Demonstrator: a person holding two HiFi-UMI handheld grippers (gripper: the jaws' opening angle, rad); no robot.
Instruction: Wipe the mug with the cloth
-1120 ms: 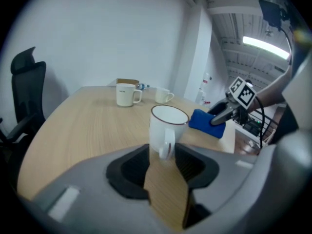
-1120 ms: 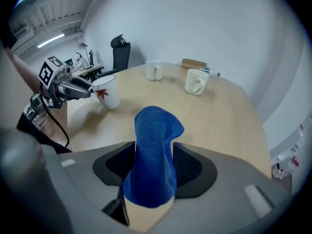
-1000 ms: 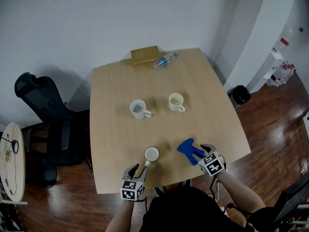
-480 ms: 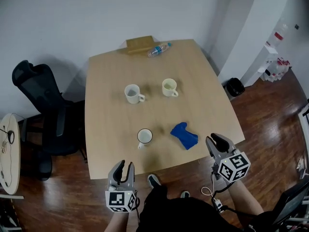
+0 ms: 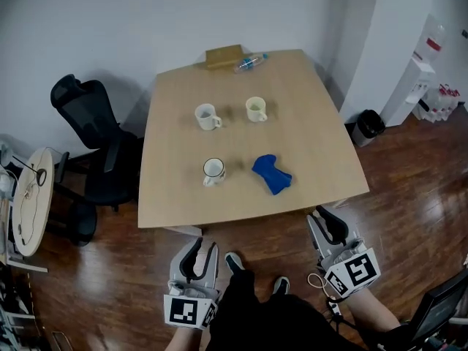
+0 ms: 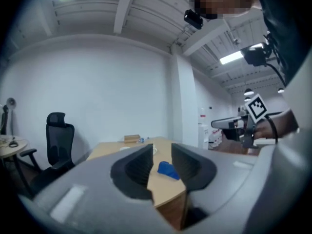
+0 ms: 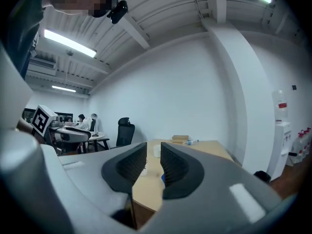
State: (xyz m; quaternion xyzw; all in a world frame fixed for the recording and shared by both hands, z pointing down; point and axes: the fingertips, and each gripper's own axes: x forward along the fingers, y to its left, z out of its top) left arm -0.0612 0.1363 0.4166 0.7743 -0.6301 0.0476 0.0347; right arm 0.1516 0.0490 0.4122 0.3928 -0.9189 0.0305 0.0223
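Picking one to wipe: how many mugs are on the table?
3: the near mug left of the blue cloth; the back left mug and back right mug beyond. None appear hidden.

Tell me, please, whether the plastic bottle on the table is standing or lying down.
Lying down: the bottle rests on its side beside the wooden block.

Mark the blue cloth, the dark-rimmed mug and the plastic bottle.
blue cloth (image 5: 271, 174): head view, its middle.
dark-rimmed mug (image 5: 213, 169): head view, its opening.
plastic bottle (image 5: 251, 63): head view, its body.
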